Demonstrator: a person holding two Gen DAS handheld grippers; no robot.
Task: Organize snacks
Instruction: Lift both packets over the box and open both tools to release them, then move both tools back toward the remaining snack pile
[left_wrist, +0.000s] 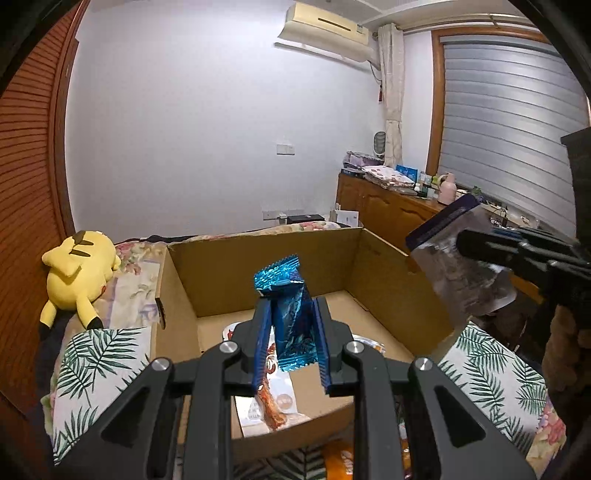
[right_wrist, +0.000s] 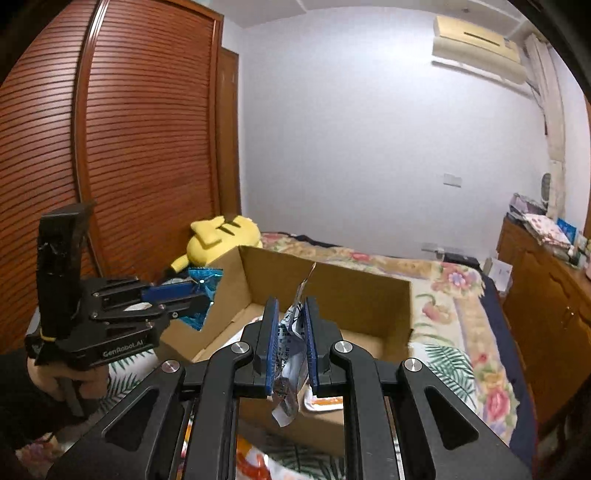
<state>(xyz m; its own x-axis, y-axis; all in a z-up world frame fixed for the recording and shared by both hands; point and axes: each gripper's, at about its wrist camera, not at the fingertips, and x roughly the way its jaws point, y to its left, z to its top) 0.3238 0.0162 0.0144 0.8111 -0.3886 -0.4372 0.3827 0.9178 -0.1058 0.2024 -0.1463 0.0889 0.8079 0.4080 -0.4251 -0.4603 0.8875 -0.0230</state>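
Note:
My left gripper (left_wrist: 291, 314) is shut on a shiny blue snack packet (left_wrist: 290, 295) and holds it upright above the open cardboard box (left_wrist: 258, 273) on the bed. My right gripper (right_wrist: 290, 314) is shut on a silver snack pouch (right_wrist: 291, 332) with a dark blue top, above the box's near right side. In the left wrist view the right gripper (left_wrist: 465, 243) and its silver pouch (left_wrist: 458, 273) hang over the box's right wall. In the right wrist view the left gripper (right_wrist: 199, 291) with the blue packet (right_wrist: 205, 275) is at the box's left wall. Snack packets (left_wrist: 273, 402) lie on the box floor.
A yellow plush toy (left_wrist: 79, 273) lies on the bed left of the box. A leaf-print cloth (left_wrist: 99, 365) covers the bed beside the box. An orange snack bag (left_wrist: 338, 459) lies in front of the box. A wooden dresser (left_wrist: 384, 210) stands at the right, a slatted wardrobe (right_wrist: 110, 147) at the left.

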